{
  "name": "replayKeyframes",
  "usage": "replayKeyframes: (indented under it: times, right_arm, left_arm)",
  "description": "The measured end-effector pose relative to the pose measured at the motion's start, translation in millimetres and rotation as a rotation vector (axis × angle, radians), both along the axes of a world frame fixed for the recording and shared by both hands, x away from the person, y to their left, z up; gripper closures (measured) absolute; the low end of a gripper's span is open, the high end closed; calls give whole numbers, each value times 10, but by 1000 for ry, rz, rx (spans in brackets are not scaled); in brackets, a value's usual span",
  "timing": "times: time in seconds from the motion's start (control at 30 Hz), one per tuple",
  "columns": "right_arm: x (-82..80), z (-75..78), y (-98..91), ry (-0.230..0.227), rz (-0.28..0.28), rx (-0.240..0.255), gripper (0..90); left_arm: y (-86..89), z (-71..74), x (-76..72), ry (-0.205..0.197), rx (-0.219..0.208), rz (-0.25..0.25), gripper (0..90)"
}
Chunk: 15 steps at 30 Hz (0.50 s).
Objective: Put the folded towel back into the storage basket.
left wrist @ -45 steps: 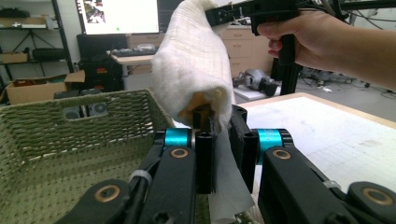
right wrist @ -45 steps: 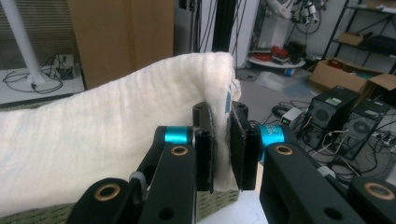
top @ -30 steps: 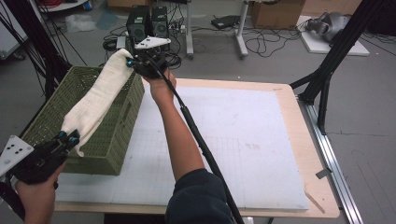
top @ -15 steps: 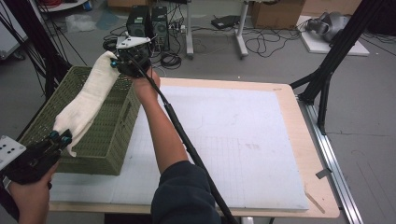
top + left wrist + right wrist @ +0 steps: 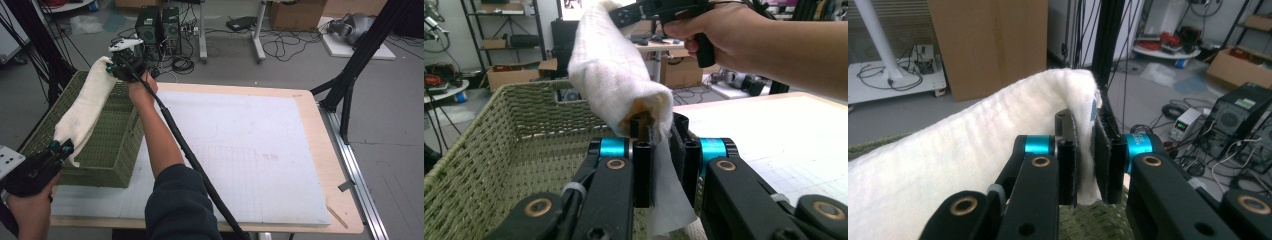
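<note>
Basically, both hand-held grippers, left (image 5: 59, 148) and right (image 5: 114, 64), were clamped on opposite ends of the white towel (image 5: 85, 107) stretched above the green basket (image 5: 107, 145) beside the table (image 5: 310, 125), so best keep it taut, centre it, lower evenly.

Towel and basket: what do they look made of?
Towel: white woven cloth, probably cotton, matte; fine ribbed texture, and it sags between the two grippers. Basket: olive-green wicker-style weave, maybe plastic or dyed fibre; the left gripper view shows regular woven strands and stiff walls.
</note>
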State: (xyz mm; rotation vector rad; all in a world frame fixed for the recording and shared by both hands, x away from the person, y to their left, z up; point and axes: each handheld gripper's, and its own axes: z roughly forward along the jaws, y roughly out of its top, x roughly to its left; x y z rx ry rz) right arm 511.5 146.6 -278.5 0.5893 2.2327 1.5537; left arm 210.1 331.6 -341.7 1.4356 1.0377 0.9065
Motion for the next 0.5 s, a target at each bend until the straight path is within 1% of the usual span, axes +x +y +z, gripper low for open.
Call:
replayKeyframes:
  times: [0.03, 0.07, 0.1, 0.13, 0.17, 0.23, 0.3, 0.37, 0.5]
  right_arm:
    - [9, -19, 37, -3, 1, -8, 812]
    - [16, -43, 73, -2, -4, -17, 787]
    - [20, -70, 108, -4, -24, -32, 688]
    - [25, -101, 133, -7, -55, -41, 598]
    - [36, -124, 140, 5, -73, -42, 587]
    - [54, -153, 123, 22, -81, -45, 555]
    - [58, -164, 85, 33, -78, -44, 536]
    - [42, -160, 30, 31, -73, -47, 533]
    - [-26, -135, -142, 34, -58, -23, 517]
  left_arm:
    - [3, -9, 11, 7, 3, -1, 796]
    - [4, -17, 24, 14, 3, 6, 746]
    - [6, -21, 33, 25, 4, 27, 641]
    - [12, -23, 38, 31, 3, 48, 545]
    - [20, -21, 37, 27, 3, 65, 491]
    - [38, -4, 25, 18, 8, 97, 420]
    - [59, 19, 9, 10, 5, 106, 397]
    - [72, 32, -1, 7, 0, 108, 392]
    - [67, 37, 4, 9, -4, 96, 372]
